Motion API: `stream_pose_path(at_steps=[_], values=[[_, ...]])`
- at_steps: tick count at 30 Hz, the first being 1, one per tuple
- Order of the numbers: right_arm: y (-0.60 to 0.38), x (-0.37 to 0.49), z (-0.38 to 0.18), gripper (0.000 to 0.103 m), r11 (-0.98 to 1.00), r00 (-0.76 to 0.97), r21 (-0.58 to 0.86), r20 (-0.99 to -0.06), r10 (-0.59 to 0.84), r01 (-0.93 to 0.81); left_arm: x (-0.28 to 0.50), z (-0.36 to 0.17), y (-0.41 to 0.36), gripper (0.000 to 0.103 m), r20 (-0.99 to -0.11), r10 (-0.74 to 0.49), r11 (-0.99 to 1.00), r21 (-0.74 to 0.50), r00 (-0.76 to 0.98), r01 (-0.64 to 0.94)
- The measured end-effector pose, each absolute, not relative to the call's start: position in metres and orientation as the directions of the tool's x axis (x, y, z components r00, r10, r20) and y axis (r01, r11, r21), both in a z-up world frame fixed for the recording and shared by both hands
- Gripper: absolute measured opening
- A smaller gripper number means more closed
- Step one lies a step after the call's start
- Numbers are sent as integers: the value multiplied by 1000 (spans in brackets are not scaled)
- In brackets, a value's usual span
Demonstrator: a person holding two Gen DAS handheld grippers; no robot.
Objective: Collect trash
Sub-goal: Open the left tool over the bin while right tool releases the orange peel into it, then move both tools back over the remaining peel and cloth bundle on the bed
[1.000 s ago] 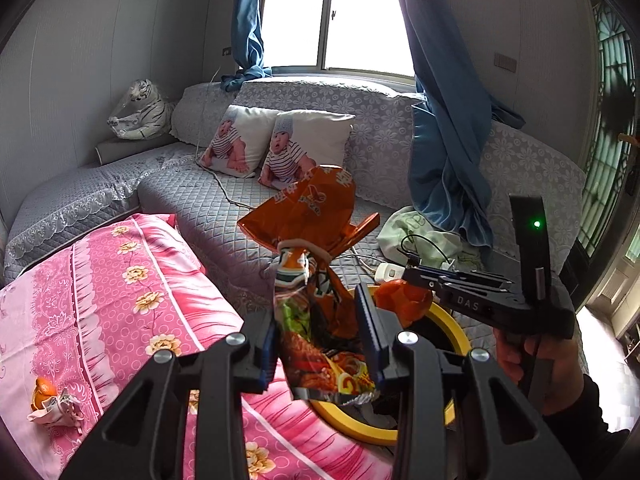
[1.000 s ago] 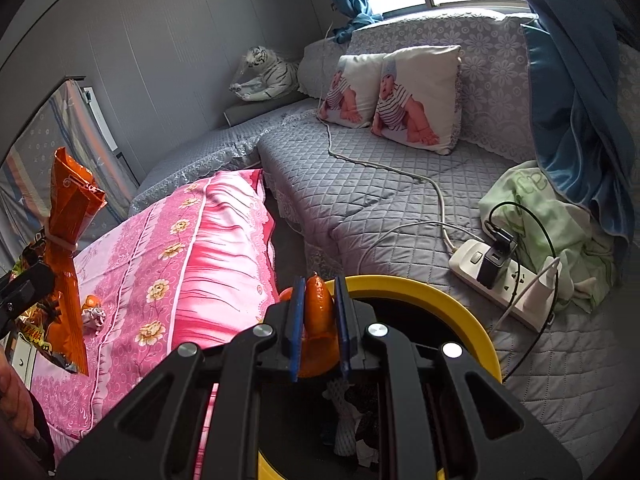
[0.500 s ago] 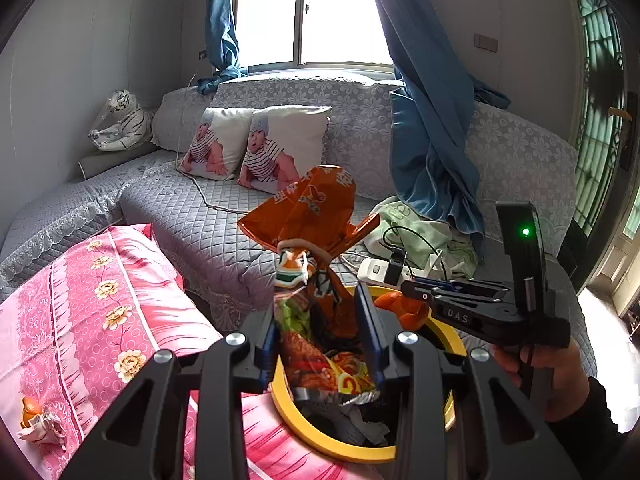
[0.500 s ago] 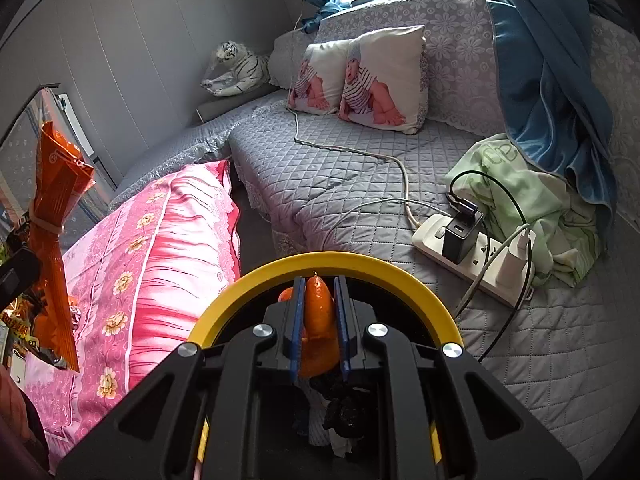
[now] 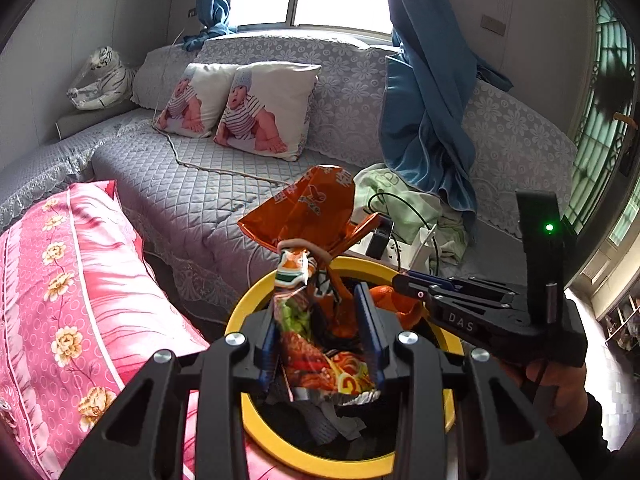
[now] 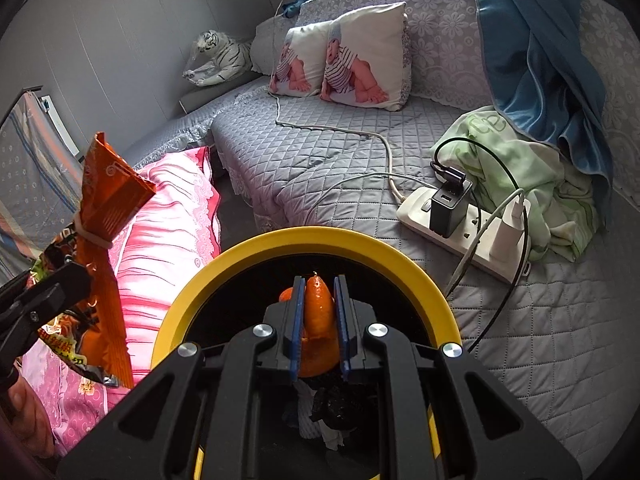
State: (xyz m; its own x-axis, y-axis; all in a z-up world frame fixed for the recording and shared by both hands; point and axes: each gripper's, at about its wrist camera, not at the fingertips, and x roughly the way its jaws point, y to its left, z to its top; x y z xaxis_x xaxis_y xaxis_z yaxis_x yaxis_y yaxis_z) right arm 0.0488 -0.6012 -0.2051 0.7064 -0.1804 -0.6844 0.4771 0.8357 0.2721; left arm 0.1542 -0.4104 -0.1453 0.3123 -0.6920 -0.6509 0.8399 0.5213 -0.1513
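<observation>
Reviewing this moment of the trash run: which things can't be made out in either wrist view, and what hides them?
- Bin body: both views; only the yellow rim shows, gripper frames cover the rest.
- Bin contents: right wrist view; dark, only crumpled scraps discernible.
- Snack bag bottom edge: left wrist view; unclear whether it touches the trash below.
- Orange peel: right wrist view; lower part behind the right gripper.
- Person: only hands at frame edges.

Yellow-rimmed bin (image 6: 320, 240); orange snack bag (image 5: 308, 216) with red-and-green print; orange peel (image 6: 318, 320); pink floral bedding (image 5: 72, 280); grey quilted sofa cover (image 6: 320, 160); blue curtain (image 5: 424, 112); white-and-black striped plush tiger (image 6: 218, 58); pale green cloth (image 6: 532, 168).
</observation>
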Motion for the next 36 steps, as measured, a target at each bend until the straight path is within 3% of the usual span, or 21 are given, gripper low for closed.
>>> stream_pose_path(at_steps=[6,8,10,11,12,23,36], values=[[-604,49,-214,16,826,684,259,-703,-194,501,160,-159,-414,35,-682,-663,546,-157,309,823],[-605,49,-215,17,824,672,239,-710,-214,514,161,-158,-414,48,-682,-659,558,-160,318,814],[-608,47,-214,28,816,672,247,-708,-217,523,164,-154,-409,59,-674,-655,579,-159,340,800],[-609,46,-213,41,812,673,248,-705,-223,529,165,-152,-406,60,-667,-658,586,-163,349,794],[-610,45,-212,44,808,676,247,-699,-234,535,165,-149,-401,60,-661,-659,595,-166,359,786],[-593,46,-191,44,837,714,233,-659,-238,494,145,-75,-325,60,-495,-685,658,-103,535,746],[-490,122,-166,44,966,783,189,-622,-19,174,153,-34,-233,61,-397,-663,723,-121,634,680]])
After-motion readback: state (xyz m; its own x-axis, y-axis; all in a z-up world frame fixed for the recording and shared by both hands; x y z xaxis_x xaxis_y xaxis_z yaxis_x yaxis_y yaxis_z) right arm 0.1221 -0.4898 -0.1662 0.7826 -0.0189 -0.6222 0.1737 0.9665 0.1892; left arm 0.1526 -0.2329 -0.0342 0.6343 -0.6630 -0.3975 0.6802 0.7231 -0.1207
